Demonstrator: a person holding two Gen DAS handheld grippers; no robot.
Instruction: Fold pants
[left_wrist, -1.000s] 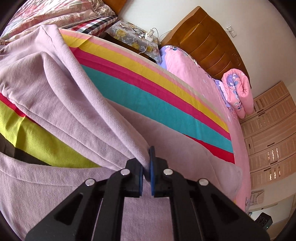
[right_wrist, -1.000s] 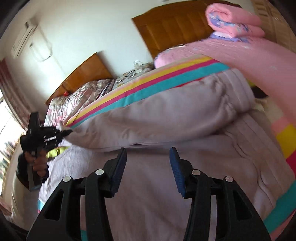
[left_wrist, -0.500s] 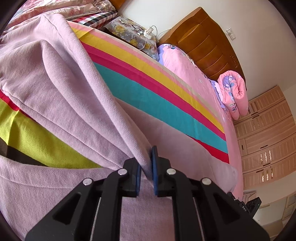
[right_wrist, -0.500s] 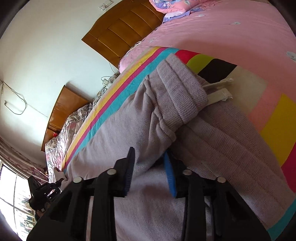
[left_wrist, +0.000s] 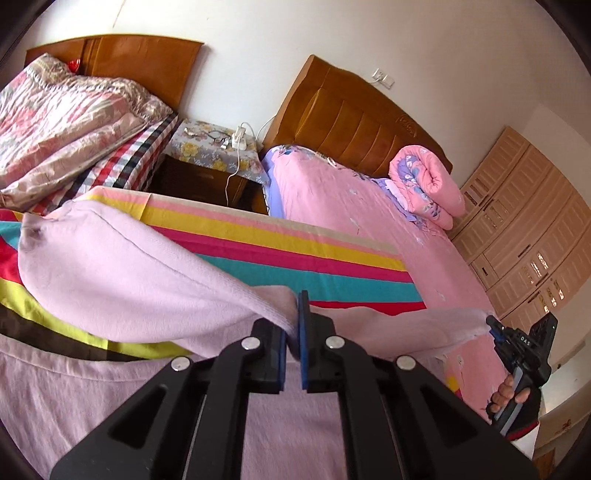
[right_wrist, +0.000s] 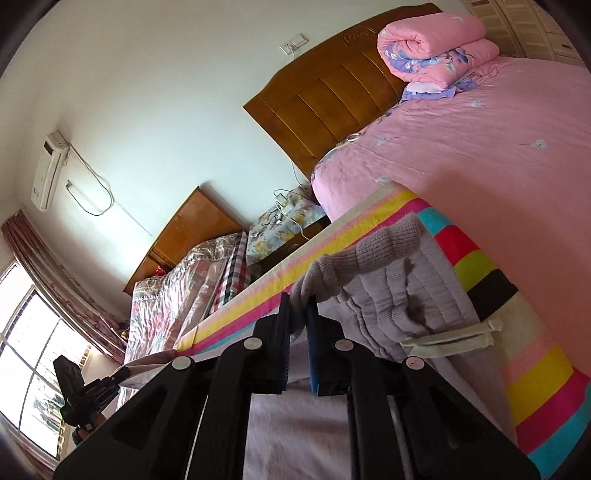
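Note:
Lilac pants (left_wrist: 110, 280) lie on a striped blanket (left_wrist: 295, 254) spread over the bed. My left gripper (left_wrist: 297, 306) is shut on a fold of the leg fabric and holds it off the blanket. In the right wrist view the ribbed waistband (right_wrist: 369, 254) runs between the pads of my right gripper (right_wrist: 298, 310), whose jaws are closing and pinch it. A cream drawstring (right_wrist: 447, 338) lies beside the waist. Each gripper shows in the other's view: the right one (left_wrist: 495, 326) held by a hand (left_wrist: 509, 395), the left one (right_wrist: 120, 376) at the far end of the lifted edge.
A pink bed (left_wrist: 369, 229) carries a rolled pink quilt (left_wrist: 424, 184) by its wooden headboard (left_wrist: 354, 114). A nightstand (left_wrist: 214, 155) with cables separates it from a second bed with a floral quilt (left_wrist: 66, 118). A wardrobe (left_wrist: 528, 229) stands on the right, a window (right_wrist: 33, 362) on the left.
The right gripper closed on the waistband. Both grippers then rose, lifting the pants' edge off the blanket, and both views tipped up toward the headboards.

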